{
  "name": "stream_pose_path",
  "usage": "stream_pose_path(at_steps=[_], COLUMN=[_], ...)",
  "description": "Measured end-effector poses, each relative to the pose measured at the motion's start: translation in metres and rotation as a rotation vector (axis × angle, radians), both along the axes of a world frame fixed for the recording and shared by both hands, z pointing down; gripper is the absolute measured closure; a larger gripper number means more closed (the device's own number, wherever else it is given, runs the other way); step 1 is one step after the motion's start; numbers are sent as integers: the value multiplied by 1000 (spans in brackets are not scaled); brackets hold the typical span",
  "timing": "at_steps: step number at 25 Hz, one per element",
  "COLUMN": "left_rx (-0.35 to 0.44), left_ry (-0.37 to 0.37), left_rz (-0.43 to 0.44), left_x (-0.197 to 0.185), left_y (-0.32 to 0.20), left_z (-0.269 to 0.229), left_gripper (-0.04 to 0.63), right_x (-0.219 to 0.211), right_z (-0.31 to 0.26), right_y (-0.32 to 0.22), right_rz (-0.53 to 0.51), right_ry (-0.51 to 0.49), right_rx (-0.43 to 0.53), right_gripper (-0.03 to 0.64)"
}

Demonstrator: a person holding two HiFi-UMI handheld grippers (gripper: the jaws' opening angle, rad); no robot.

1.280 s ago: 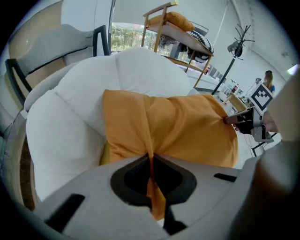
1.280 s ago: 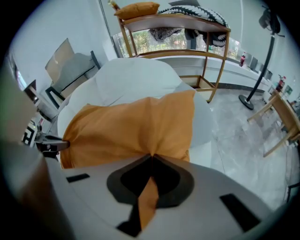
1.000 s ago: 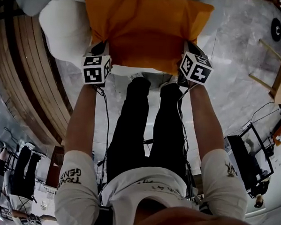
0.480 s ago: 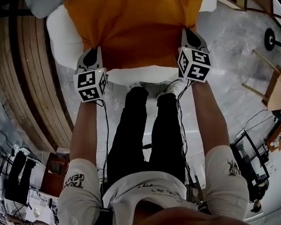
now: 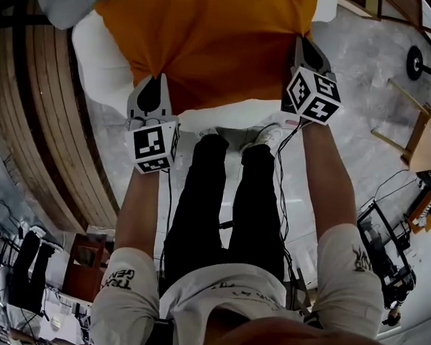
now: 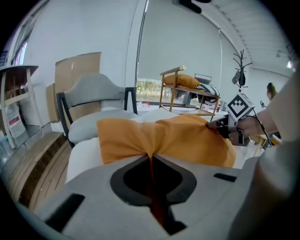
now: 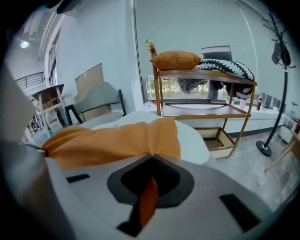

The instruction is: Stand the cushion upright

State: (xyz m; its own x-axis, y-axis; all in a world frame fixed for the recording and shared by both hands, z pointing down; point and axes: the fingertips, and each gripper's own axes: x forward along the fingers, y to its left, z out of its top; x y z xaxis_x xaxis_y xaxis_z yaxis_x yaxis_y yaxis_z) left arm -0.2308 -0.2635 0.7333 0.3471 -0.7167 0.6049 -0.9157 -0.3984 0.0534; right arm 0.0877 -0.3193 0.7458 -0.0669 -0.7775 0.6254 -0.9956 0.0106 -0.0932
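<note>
Your left claw (image 6: 151,154) is clamped tight, with a thin pleat of orange cloth pinched between its jaws. Your right claw (image 7: 151,157) is closed just as hard on a similar fold, and a strip of it trails back through the jaws. Both folds belong to the one soft, square orange fabric cushion (image 5: 208,45). In the head view it lies at 12 o'clock, ahead of your knees. There your left claw (image 5: 157,78) bites the cushion's 7 o'clock corner, and your right claw (image 5: 301,41) takes its edge at about 4 o'clock. The cushion rests on a white padded seat (image 5: 99,61), which shows beneath it from 9 o'clock round to 6 o'clock. It looks light and limp. The cover bunches where you grip it, so you probably hold cloth rather than filling, and the body is likely to sag between your two grips. The corners and the seam look like the surest holds, since the cloth is unlikely to slide out there. Expect it to slump unless its lower edge is seated flat. By count there are two claws and one cushion in hand. The right gripper view shows a second orange cushion (image 7: 176,60) at 12 o'clock on a wooden rack (image 7: 206,110). One black-and-white patterned cushion (image 7: 227,68) lies just beside it at 1 o'clock. The left gripper view shows one grey padded chair (image 6: 98,93) at 10 o'clock.
</note>
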Motion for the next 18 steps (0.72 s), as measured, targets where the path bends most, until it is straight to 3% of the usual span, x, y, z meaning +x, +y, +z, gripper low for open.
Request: stream_pose_path(at_steps=[4, 9, 18], left_rx=[76, 108, -97], left_ry=[-33, -47, -50], left_rz=[-1, 3, -94], left_x=[-5, -15, -29], left_y=[-11, -38, -30], left_z=[-12, -1, 81], left_gripper=[571, 571, 571], right_x=[-3, -14, -21], right_z=[-1, 1, 80], right_y=[-2, -27, -4], right_rz=[-1, -12, -143], right_ry=[-64, -57, 92], right_rx=[24, 44, -162], right_gripper=[586, 586, 586])
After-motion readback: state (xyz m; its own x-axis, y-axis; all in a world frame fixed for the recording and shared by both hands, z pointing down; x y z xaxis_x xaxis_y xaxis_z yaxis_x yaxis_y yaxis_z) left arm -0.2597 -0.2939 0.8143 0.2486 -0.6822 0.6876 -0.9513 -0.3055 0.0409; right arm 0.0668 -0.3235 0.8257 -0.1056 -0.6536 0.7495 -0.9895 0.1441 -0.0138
